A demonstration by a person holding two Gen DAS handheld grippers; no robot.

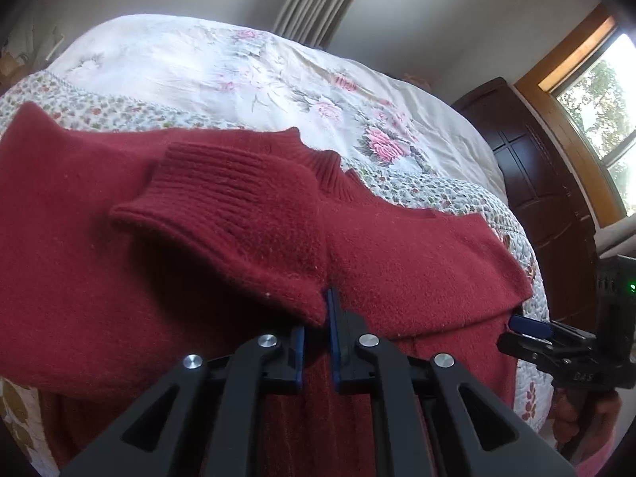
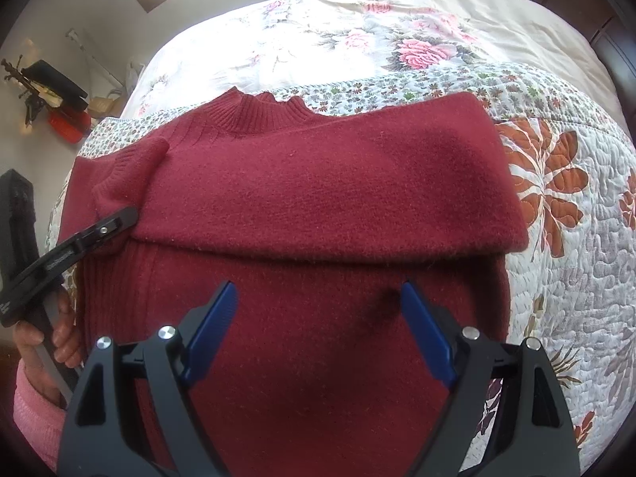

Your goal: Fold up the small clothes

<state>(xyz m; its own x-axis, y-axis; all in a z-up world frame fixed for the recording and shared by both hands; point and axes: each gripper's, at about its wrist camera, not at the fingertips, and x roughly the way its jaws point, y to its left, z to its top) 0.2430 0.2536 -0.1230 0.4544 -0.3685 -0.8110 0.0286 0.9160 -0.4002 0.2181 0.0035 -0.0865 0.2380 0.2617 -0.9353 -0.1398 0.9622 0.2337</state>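
A dark red knitted sweater [image 1: 119, 258] [image 2: 318, 183] lies flat on the bed, its ribbed collar [image 2: 262, 113] pointing away from me. One sleeve is folded across the chest, and its ribbed cuff [image 1: 222, 194] [image 2: 127, 167] rests on the body. My left gripper [image 1: 318, 318] [image 2: 127, 214] is shut on that sleeve's edge, the blue pads nearly together with fabric between them. My right gripper [image 2: 318, 298] [image 1: 528, 328] is open just above the sweater's lower body, with nothing between its fingers. A folded band of the sweater crosses in front of it.
A quilted floral bedspread [image 1: 238, 71] [image 2: 576, 278] covers the bed around the sweater. A dark wooden cabinet [image 1: 536, 167] and a window [image 1: 604, 119] stand to the right. Bags and clutter [image 2: 59, 99] sit on the floor to the left. A hand [image 2: 59, 338] holds the left gripper.
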